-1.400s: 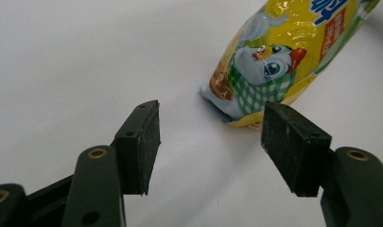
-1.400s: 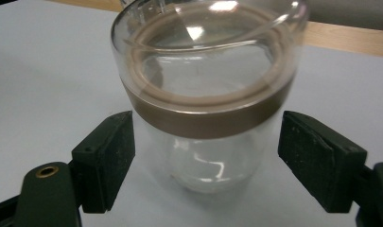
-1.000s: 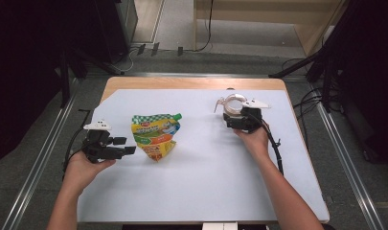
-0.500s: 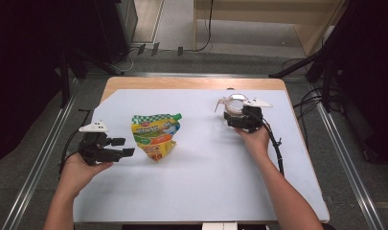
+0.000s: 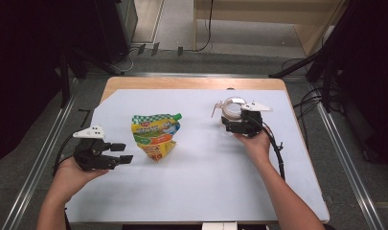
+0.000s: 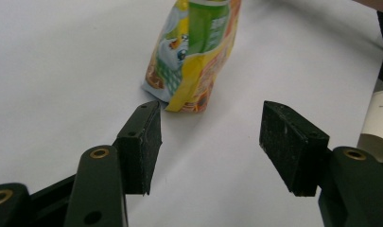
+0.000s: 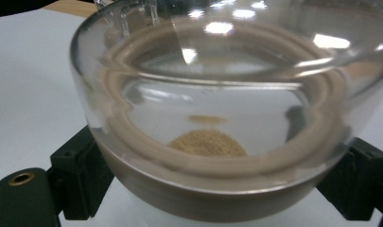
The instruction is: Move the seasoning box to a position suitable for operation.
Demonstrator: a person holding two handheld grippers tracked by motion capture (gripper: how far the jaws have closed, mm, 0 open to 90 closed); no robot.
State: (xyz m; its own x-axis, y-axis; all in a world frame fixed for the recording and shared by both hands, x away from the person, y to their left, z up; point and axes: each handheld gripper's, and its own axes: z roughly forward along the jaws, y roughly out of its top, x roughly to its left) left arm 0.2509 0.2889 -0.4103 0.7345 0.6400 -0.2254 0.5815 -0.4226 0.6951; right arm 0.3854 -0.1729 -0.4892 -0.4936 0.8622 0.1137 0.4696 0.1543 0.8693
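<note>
**Pouch set down, left jaws backed off; jar held in the right**

Take the pouch (image 5: 155, 135) as your landmark: it stands upright near the middle of the white table cover (image 5: 206, 191), green cap at its top. Your left gripper (image 5: 125, 152) sits just to the pouch's left, a little farther from it than a second ago, when it was closer in beside the pack. Its jaws are parted and empty; in the left gripper view the pouch (image 6: 194, 52) stands ahead of the pads (image 6: 144, 142), clear of both. The jaws have just been closing slightly, with nothing between them.

Well to the right of the pouch, your right gripper (image 5: 230, 123) has not shifted. It is clamped on the glass jar (image 5: 232, 108); the right gripper view shows the jar (image 7: 217, 123) wedged between both pads, a small heap of brown powder (image 7: 208, 143) on its bottom.

By the look of it, the pouring step is over and the pouch is released. The jar likely gets your attention next.
</note>
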